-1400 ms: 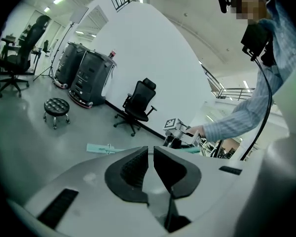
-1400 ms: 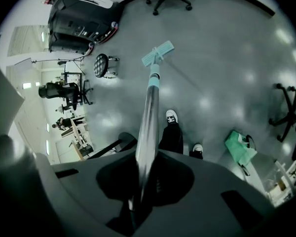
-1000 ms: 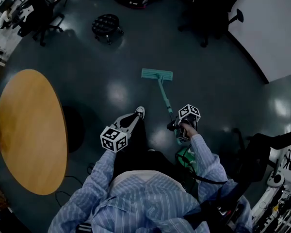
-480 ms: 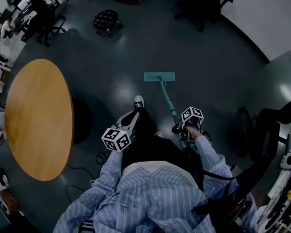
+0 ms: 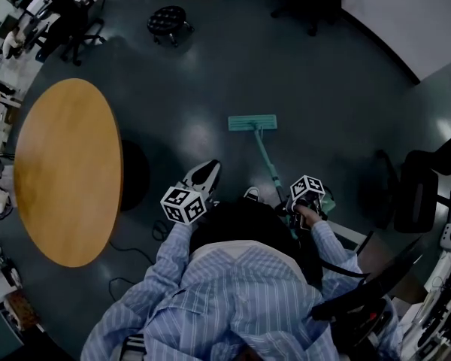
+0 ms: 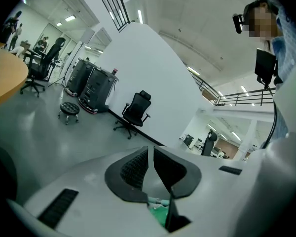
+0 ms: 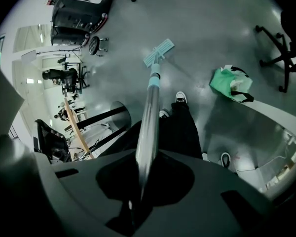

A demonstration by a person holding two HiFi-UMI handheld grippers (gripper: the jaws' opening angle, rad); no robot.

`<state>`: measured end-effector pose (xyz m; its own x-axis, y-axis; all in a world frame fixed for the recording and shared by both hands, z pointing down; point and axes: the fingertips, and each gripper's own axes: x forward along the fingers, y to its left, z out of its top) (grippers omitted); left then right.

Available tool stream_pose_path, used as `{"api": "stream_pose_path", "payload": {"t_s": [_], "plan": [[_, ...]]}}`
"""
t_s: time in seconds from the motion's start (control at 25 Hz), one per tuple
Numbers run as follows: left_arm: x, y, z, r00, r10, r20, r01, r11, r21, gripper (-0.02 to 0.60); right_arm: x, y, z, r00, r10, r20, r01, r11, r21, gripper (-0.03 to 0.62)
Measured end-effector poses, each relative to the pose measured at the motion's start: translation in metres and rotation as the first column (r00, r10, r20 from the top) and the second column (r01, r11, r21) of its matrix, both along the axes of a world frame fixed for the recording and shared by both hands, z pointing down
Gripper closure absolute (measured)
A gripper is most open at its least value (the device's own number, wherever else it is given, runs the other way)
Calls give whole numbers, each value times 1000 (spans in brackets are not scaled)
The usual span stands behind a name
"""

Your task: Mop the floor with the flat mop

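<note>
The right gripper (image 7: 143, 181) was clamped on the handle (image 7: 150, 117) of the flat mop, the metal shaft rising from between its jaws towards the top of the right gripper view. At the far end of the shaft the pale green mop head (image 7: 158, 52) lay flat on the grey floor (image 7: 202, 28), in the upper centre of that frame. A green bag (image 7: 230, 83) sat on the floor at the right, and a white-toed shoe (image 7: 180, 97) showed just below the shaft's lower end.

The left gripper (image 6: 150, 164) carried nothing. Its jaws were pressed almost together, with only a thin slit between the black pads, and it faced a black office chair (image 6: 137, 113) and a low stool (image 6: 69, 109) against a white wall.

From the head view, the right gripper (image 5: 289, 207) sat at lower right of centre and the left gripper (image 5: 204, 173) at lower centre, apart from the handle (image 5: 264, 156). The mop head (image 5: 252, 122) lay near the middle of the frame, ahead of the person in a striped shirt (image 5: 233, 299). A round wooden bench (image 5: 68, 171) filled the left side.
</note>
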<state>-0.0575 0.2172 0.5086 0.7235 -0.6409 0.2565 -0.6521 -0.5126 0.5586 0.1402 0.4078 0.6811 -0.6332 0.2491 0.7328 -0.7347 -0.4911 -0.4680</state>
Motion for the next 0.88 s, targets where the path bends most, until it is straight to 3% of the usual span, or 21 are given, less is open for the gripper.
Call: {"api": "stream_pose_path", "payload": {"t_s": [0.36,0.88], "plan": [[-18,40,-20,990,138,32,-139,989,54,546,-45,50,-5,995,99,8,-99,995,-5,542],[-58,95,-21,979,200,35,-202,974,106,546,-93,59,2,982,191,9,-191,982,5,542]]}}
